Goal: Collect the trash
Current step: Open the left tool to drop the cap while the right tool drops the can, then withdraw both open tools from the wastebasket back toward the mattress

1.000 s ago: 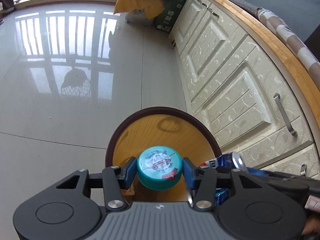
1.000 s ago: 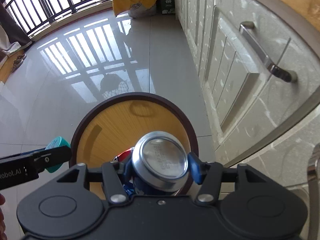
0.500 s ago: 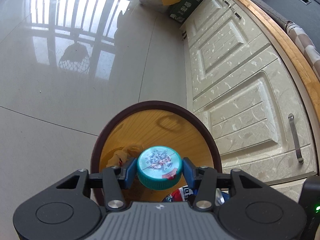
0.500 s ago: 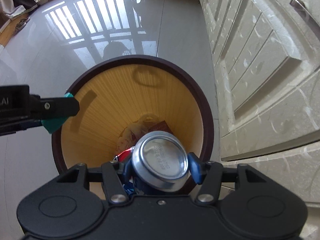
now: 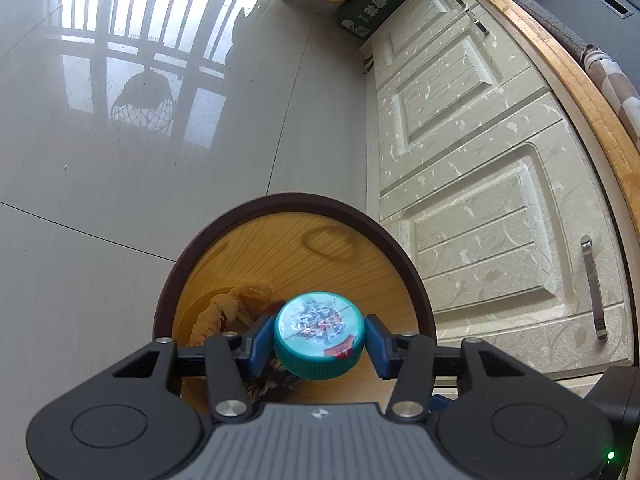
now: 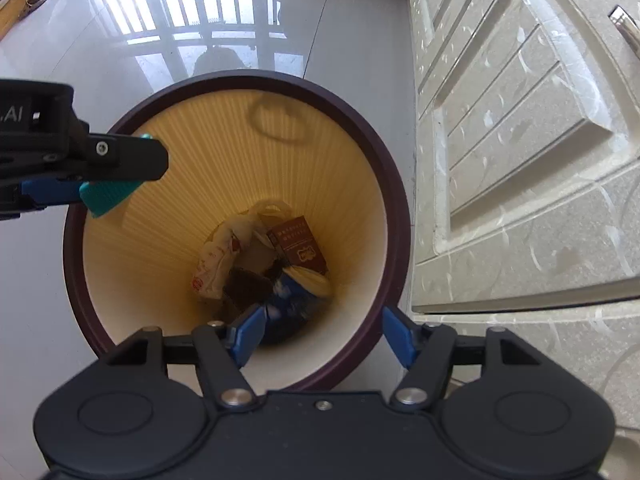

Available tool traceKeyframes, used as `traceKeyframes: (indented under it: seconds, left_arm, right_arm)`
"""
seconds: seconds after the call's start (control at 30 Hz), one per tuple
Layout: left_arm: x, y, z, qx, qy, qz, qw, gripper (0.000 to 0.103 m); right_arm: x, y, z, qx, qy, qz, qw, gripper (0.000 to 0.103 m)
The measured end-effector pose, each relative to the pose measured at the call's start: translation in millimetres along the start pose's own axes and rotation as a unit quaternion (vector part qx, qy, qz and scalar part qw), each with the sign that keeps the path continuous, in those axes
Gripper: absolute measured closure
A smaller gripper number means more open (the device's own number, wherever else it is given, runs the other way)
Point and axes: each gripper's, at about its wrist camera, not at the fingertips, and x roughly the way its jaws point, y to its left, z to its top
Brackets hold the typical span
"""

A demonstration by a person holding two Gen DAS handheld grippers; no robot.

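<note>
Can gone from R gripper [image 6: 323, 338], jaws opening, empty; L gripper [image 5: 319, 345] clamps teal cap [image 5: 319, 334]

A home kitchen, cream embossed cabinet doors [image 5: 472, 208] with metal handles [image 5: 594, 288], wood-edged tabletop [image 5: 560, 60] above, glossy tiled floor [image 5: 120, 184] mirroring a balcony railing, round waste bin [image 6: 236, 84] holding household rubbish beside the cabinets

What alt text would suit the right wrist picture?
The right claw, jaws opening and empty, points down into a brown-rimmed bin holding trash. At left, the left claw holds a teal cap over the rim.
</note>
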Motion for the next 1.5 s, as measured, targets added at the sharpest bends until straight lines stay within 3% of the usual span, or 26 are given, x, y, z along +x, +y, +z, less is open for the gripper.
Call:
traceKeyframes:
  seconds: [0.1,0.17,0.2,0.23,0.57,1.0,1.5]
  left_arm:
    - [4,1,1,-0.006,-0.005,-0.023,0.9997,0.053]
    - [7,0,2,-0.013,0.0,-0.034,0.9993,0.043]
    - [8,-1,1,-0.012,-0.001,-0.03,0.9995,0.029]
    - [8,-3,0,-0.006,-0.001,-0.025,0.9997,0.024]
    - [8,-8,-4,0.068,0.024,0.061,0.9955,0.024]
    - [-4,-5,-10,0.104,0.034,0.103,0.9887,0.024]
    - [-22,6,-23,0.123,0.051,0.15,0.9797,0.007]
  right_arm:
    - [-1,-1,1,0.001,0.0,0.003,1.0,0.036]
    - [-2,-1,1,0.0,-0.002,0.004,1.0,0.036]
    - [-3,-1,1,0.0,-0.002,0.004,1.0,0.036]
    - [-3,-2,1,0.0,-0.003,0.005,1.0,0.036]
    - [-6,-2,1,0.004,-0.003,0.004,1.0,0.036]
    - [-17,-10,-3,0.031,-0.025,-0.003,0.999,0.035]
    - [-40,-16,-17,0.056,-0.053,-0.015,0.997,0.024]
